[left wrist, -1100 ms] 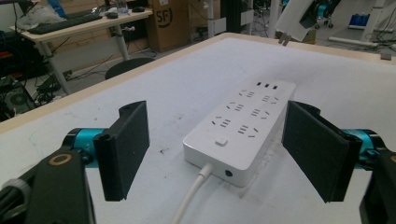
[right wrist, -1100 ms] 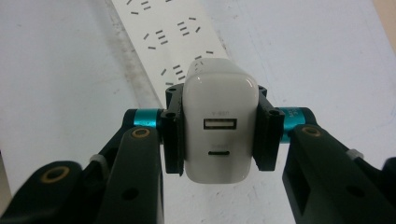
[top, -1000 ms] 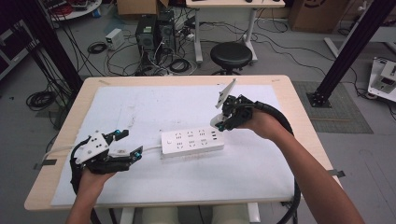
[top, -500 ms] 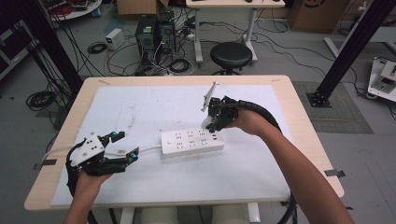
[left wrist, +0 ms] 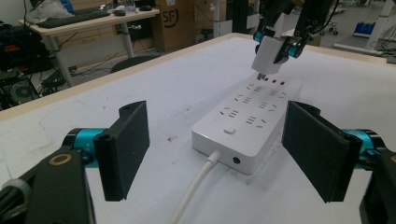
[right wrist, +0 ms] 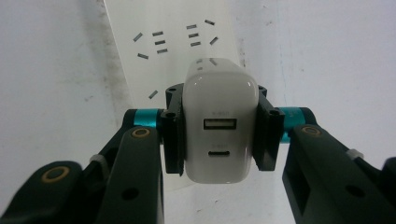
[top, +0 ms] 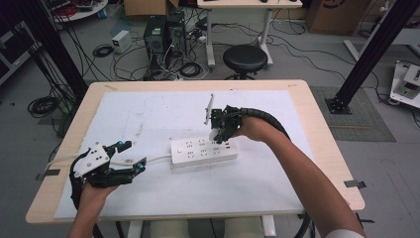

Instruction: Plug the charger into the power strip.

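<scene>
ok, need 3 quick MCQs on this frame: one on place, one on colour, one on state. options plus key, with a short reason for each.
1. Where is the charger?
A. Just above the far end of the power strip
B. Lying on the white mat, away from the strip
C. Between the left gripper's jaws

2. What colour is the power strip?
A. Black
B. White
C. Blue

3. How do the left gripper's jaws stand?
A. Shut on the strip's cable
B. Shut on the charger
C. Open, with nothing between them

Key: 1 A, its prongs hang just over the far sockets; 2 B, the body and cable are white; 3 C, the jaws are wide apart and short of the strip, while the right gripper holds the charger.
</scene>
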{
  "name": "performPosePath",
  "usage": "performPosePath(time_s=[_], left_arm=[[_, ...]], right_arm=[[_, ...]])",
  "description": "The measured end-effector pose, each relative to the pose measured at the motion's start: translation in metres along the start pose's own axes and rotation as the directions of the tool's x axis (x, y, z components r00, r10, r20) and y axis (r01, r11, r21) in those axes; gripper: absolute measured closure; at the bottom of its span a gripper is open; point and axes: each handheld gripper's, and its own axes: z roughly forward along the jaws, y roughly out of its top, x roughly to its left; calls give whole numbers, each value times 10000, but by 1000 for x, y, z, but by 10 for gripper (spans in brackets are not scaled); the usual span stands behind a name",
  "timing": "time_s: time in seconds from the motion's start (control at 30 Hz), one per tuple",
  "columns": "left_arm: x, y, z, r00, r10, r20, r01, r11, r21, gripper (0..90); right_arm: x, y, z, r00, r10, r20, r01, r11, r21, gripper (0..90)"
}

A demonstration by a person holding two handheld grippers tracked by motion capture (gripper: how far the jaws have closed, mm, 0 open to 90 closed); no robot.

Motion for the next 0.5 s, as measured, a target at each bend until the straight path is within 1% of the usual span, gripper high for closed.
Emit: performPosePath(time_s=[0.03, 0.1, 0.27, 0.4, 0.5], left_arm=[[0, 0, 0, 10000, -1, 7, 1, 10000, 4, 233], [1, -2, 0, 10000, -39, 6, 39, 10000, 23, 233], [2, -3, 0, 10000, -84, 33, 84, 10000, 34, 233], [2, -5, 0, 9999, -88, 60, 88, 10000, 33, 233], [2, -6, 1, 9999, -149, 59, 149, 9999, 36, 233]], right_arm=[[0, 0, 0, 10000, 0, 0, 0, 10000, 0, 635], [0, 2, 3, 9999, -136, 65, 134, 9997, 201, 635], [-1, 6, 10, 9995, -301, 10, 301, 9985, 467, 635], [-1, 7, 13, 9989, -460, -7, 459, 9971, 603, 635], [-2, 7, 14, 9986, -534, -36, 536, 9969, 573, 635]])
